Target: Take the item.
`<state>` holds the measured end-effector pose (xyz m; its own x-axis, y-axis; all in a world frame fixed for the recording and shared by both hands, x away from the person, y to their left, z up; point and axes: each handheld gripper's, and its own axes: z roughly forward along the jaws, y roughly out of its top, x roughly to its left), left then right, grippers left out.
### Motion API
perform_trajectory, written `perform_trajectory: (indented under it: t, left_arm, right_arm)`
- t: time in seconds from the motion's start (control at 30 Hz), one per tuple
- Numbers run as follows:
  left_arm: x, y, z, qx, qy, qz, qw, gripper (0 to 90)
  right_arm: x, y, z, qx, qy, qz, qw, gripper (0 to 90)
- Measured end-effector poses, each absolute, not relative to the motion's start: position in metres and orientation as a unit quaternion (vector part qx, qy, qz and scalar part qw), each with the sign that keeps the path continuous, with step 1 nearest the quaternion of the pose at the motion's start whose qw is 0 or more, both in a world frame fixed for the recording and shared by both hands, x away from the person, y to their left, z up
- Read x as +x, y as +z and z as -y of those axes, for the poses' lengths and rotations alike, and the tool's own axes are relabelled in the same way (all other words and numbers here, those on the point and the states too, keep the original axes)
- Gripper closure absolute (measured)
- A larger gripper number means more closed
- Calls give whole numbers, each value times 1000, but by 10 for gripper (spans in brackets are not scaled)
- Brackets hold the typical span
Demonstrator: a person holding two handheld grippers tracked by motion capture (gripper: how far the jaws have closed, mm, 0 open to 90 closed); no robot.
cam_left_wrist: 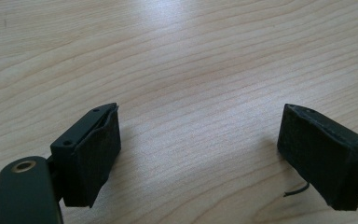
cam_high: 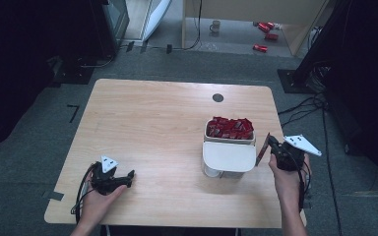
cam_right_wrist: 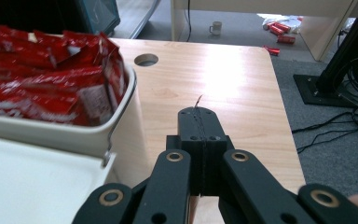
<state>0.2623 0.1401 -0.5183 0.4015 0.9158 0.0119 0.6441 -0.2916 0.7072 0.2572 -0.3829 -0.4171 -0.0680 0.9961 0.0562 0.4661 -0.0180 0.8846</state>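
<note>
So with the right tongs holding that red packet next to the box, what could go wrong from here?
1. The right tongs pinch the red packet by a thin edge, so it might slip out and land on the table rather than in the white box.
2. The box already looks heaped with red packets, so another could slide off the pile.
3. The open lid sits close to the right tongs and could get bumped.

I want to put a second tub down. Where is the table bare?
The table is bare across its left and far-left parts, between the left gripper and the cable hole. It is crowded at the right: the white container of red packets, with the right gripper beside it.
</note>
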Motion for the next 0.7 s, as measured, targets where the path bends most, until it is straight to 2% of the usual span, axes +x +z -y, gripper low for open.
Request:
perform_trajectory:
  t: [0.3, 0.7]
  left_arm:
    - [262, -518, -140, 775, 214, -503, 317, 137]
    - [262, -518, -140, 774, 214, -504, 318, 137]
  right_arm:
    - [287, -428, 388, 586, 421, -608, 332, 900]
    - [331, -465, 405, 636, 421, -586, 272, 900]
